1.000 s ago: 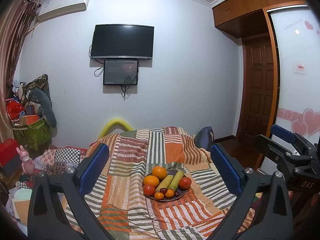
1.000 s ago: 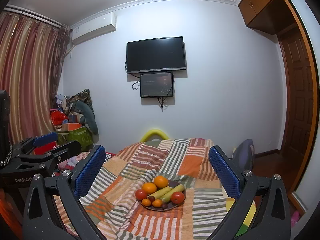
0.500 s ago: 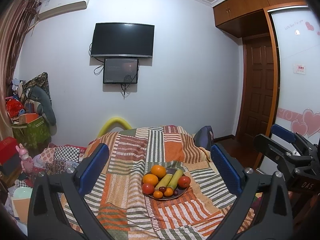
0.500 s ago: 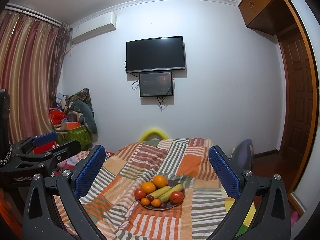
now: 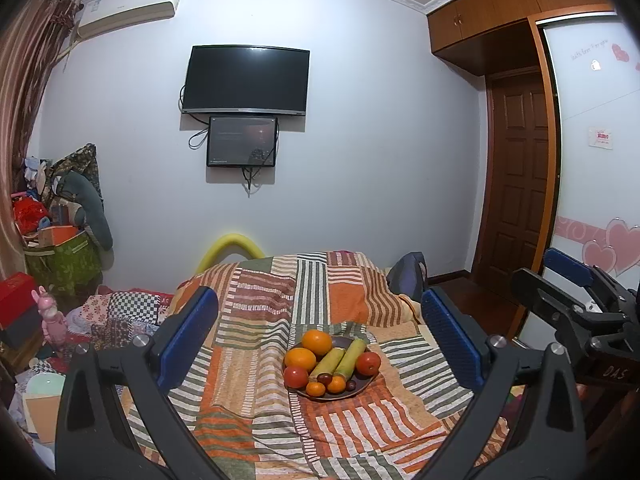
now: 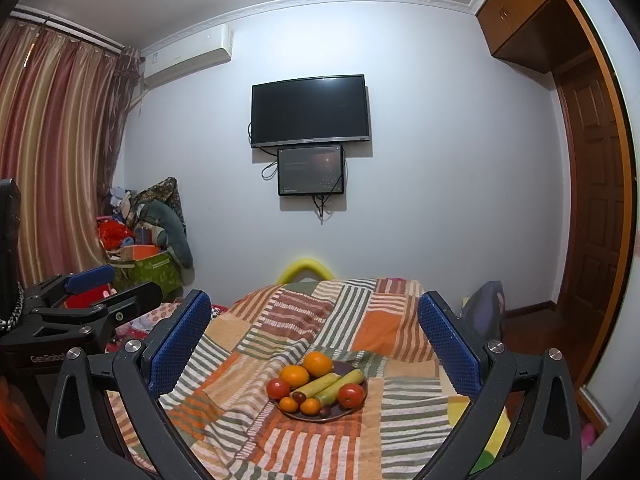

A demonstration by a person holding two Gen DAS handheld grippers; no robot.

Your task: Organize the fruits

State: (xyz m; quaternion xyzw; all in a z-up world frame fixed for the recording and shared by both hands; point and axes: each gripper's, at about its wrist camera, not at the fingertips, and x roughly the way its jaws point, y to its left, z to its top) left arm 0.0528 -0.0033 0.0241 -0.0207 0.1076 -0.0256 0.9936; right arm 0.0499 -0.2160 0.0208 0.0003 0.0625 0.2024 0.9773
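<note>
Right, both grippers hang wide open and empty: the left gripper (image 5: 320,336) and the right gripper (image 6: 314,334) each frame the dark plate (image 5: 362,388) of oranges, tomatoes and green stalks resting on the striped patchwork blanket (image 5: 256,364). Right view alone reads "GenRobot" on its neighbour; left view shows "DAS". Beyond, wall-mounted TV (image 6: 310,110).

A dark round plate (image 5: 362,385) sits on the striped patchwork blanket (image 5: 256,344), heaped with fruit: two oranges (image 5: 316,342) at the back, two yellow-green sticks (image 5: 338,361) lying side by side, a red tomato (image 5: 368,363) on each flank, small tangerines (image 5: 315,389) and dark grapes (image 5: 325,379) in front.
</note>
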